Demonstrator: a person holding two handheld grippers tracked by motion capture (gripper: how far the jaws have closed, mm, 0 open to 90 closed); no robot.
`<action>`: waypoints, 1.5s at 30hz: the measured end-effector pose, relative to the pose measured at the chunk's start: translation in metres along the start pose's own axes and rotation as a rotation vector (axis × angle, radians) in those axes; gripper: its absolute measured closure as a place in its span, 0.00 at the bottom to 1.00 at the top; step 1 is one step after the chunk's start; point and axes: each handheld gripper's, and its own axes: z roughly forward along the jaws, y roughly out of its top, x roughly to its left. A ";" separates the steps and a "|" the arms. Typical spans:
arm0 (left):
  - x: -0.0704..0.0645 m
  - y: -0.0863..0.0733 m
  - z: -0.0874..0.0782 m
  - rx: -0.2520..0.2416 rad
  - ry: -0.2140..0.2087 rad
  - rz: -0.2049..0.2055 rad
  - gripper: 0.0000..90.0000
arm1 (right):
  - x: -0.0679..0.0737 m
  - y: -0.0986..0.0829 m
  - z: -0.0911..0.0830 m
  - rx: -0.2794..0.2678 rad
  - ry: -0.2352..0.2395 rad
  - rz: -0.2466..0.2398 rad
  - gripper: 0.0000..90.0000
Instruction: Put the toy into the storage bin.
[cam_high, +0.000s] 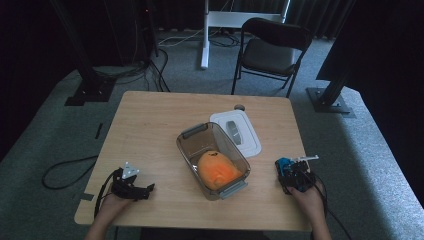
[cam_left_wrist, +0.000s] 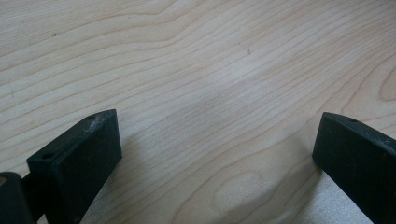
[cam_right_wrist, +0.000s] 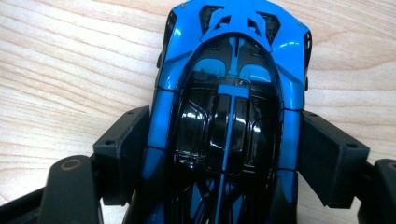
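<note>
A blue and black toy car (cam_right_wrist: 229, 70) lies on the wooden table (cam_high: 150, 125) near its right front edge. My right gripper (cam_right_wrist: 224, 154) is shut on the car, one black jaw pressed against each of its sides; in the high view the car (cam_high: 284, 164) sticks out ahead of the right gripper (cam_high: 295, 176). My left gripper (cam_high: 145, 190) rests at the table's left front with a hand on it. Its jaws stand wide apart, and the left gripper (cam_left_wrist: 217, 158) has only bare wood between them.
A clear plastic bin (cam_high: 190, 134) with grey handles stands mid-table, holding an orange plush toy (cam_high: 218, 170). Its white lid (cam_high: 251, 140) lies flat just behind it to the right. A dark folding chair (cam_high: 270, 50) stands beyond the far edge.
</note>
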 end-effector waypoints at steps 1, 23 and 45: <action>0.000 0.000 0.000 0.000 0.000 0.000 0.02 | 0.000 0.000 0.000 0.003 0.001 -0.001 0.26; 0.000 0.000 0.000 0.000 -0.001 -0.001 0.02 | -0.001 0.000 -0.001 0.010 0.006 -0.010 0.27; 0.000 0.000 0.000 0.000 0.000 0.000 0.02 | -0.004 0.007 -0.013 -0.018 0.067 0.022 0.28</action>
